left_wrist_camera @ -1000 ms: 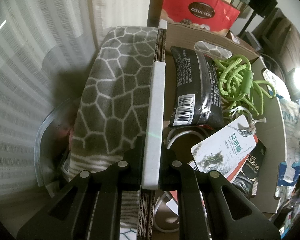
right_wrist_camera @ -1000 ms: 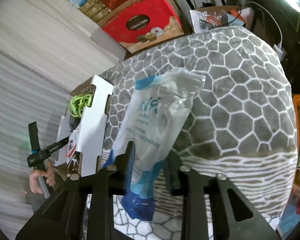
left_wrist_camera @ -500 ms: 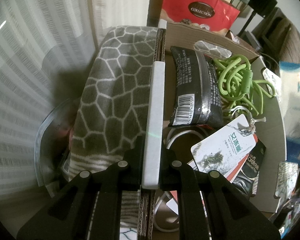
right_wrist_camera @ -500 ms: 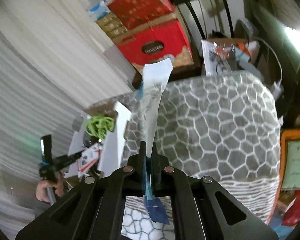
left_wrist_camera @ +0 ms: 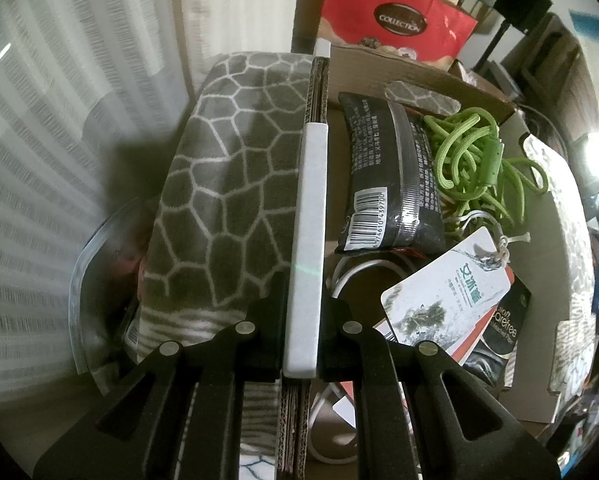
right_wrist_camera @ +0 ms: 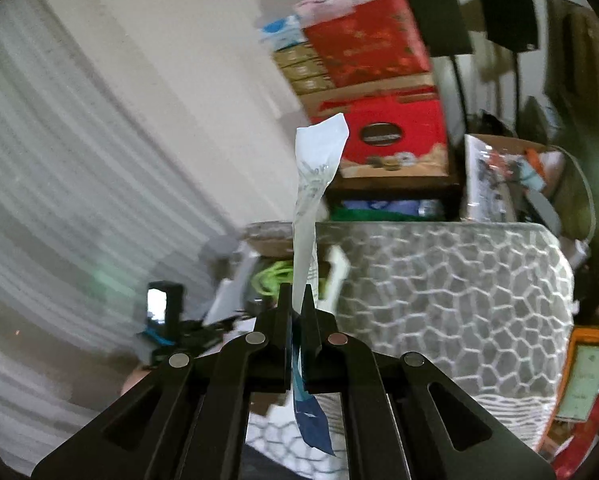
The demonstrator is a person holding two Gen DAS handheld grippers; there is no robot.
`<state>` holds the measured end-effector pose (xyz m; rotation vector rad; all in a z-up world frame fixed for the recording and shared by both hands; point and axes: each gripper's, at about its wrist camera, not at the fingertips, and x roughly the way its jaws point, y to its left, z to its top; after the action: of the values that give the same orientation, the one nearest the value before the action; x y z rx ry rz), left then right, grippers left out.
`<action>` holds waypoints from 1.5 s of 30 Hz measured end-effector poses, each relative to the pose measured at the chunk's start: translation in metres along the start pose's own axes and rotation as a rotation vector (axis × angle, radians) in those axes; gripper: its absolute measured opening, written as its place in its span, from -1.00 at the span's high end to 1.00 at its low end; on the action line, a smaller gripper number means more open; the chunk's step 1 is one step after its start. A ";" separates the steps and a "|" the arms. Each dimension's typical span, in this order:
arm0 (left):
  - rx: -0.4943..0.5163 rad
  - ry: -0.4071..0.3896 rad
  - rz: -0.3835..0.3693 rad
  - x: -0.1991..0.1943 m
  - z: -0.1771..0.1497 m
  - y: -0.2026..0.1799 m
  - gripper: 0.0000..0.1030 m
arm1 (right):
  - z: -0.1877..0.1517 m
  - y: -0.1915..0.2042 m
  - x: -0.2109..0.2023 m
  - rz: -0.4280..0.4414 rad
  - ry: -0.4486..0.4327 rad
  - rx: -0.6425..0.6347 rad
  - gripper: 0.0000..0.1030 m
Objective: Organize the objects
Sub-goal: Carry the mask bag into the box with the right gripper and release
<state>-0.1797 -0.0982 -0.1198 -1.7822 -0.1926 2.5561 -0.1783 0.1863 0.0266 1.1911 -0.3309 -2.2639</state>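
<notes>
The left gripper (left_wrist_camera: 301,344) is clamped on the white edge of the cardboard box's wall (left_wrist_camera: 309,216). At two o'clock inside lie a black packet (left_wrist_camera: 387,176) and green cord (left_wrist_camera: 479,160). The right gripper (right_wrist_camera: 295,320) pinches a blue-and-white plastic bag (right_wrist_camera: 311,184), standing toward twelve o'clock above the patterned blanket (right_wrist_camera: 439,292).

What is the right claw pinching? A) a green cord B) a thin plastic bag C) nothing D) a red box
B: the right claw is shut on a thin plastic bag, white at the top and blue at the bottom, which sticks up between its fingers.
</notes>
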 end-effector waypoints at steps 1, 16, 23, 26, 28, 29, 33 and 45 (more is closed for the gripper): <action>-0.001 0.000 -0.002 0.000 0.000 0.000 0.80 | 0.001 0.007 0.004 0.019 0.010 -0.008 0.97; -0.015 0.005 -0.028 0.000 -0.001 0.003 0.79 | -0.022 0.044 0.092 0.166 0.136 0.025 0.97; -0.024 0.008 -0.049 -0.003 -0.002 0.006 0.78 | -0.038 0.017 0.127 0.155 0.177 0.095 0.97; -0.032 0.010 -0.060 -0.004 -0.002 0.007 0.77 | -0.046 0.002 0.140 0.127 0.197 0.117 0.97; -0.039 0.012 -0.073 -0.004 -0.002 0.008 0.76 | -0.052 -0.005 0.149 0.112 0.209 0.123 0.97; -0.054 0.017 -0.093 -0.005 -0.002 0.010 0.75 | -0.055 -0.007 0.154 0.107 0.215 0.127 0.97; -0.076 0.011 -0.122 -0.010 -0.002 0.016 0.71 | -0.063 -0.009 0.163 0.093 0.219 0.134 0.97; -0.081 -0.015 -0.107 -0.023 0.004 0.023 0.54 | -0.074 -0.007 0.172 -0.006 0.145 0.147 0.96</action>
<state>-0.1743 -0.1236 -0.0992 -1.7280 -0.3863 2.5217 -0.1982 0.0952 -0.1358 1.4236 -0.4442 -2.1742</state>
